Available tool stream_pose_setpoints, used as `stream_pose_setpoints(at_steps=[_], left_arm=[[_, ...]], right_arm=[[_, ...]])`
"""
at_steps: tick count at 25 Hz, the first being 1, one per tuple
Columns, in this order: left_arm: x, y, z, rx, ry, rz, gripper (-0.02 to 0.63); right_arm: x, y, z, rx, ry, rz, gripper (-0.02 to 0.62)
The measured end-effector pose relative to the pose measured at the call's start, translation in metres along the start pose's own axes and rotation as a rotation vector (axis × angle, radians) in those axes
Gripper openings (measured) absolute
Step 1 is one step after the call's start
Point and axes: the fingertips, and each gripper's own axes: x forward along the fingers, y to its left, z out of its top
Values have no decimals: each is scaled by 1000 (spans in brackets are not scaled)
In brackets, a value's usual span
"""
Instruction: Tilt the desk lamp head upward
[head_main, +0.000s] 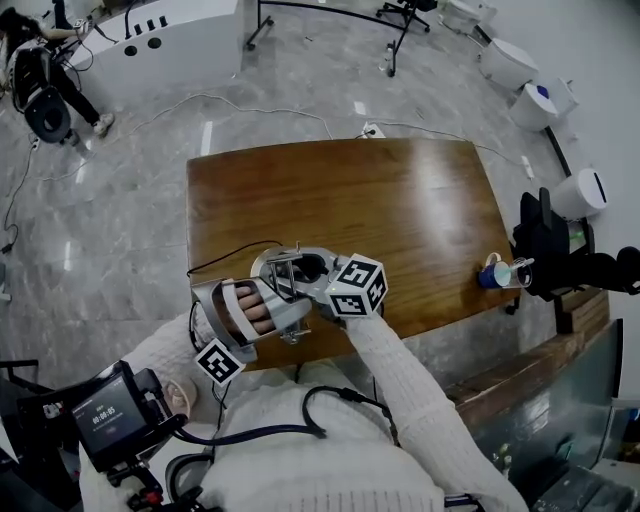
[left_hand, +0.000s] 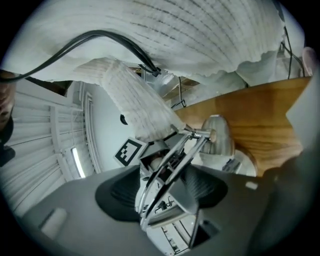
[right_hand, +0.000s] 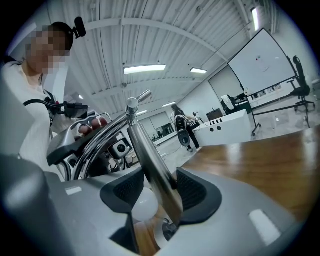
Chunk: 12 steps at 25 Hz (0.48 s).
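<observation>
The person wears a white ribbed knit sweater (head_main: 400, 380) with long sleeves. The left gripper (left_hand: 167, 192) and the right gripper (right_hand: 157, 192) have smooth grey bodies and dark, finely ribbed pads (right_hand: 122, 192). A white cube (head_main: 357, 287) with black square markers sits on the right one. A black cable (head_main: 260, 432) loops across the sweater, near a black box (head_main: 108, 418) with a small lit screen.
</observation>
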Motion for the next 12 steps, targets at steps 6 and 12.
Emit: stream_pose_setpoints(at_steps=[6, 12], left_arm=[[1, 7, 3, -86, -29, -9, 201], [2, 3, 2, -143, -23, -58, 213]], right_arm=[[-1, 1, 2, 5, -2, -5, 204], [0, -1, -1, 10, 3, -1, 201]])
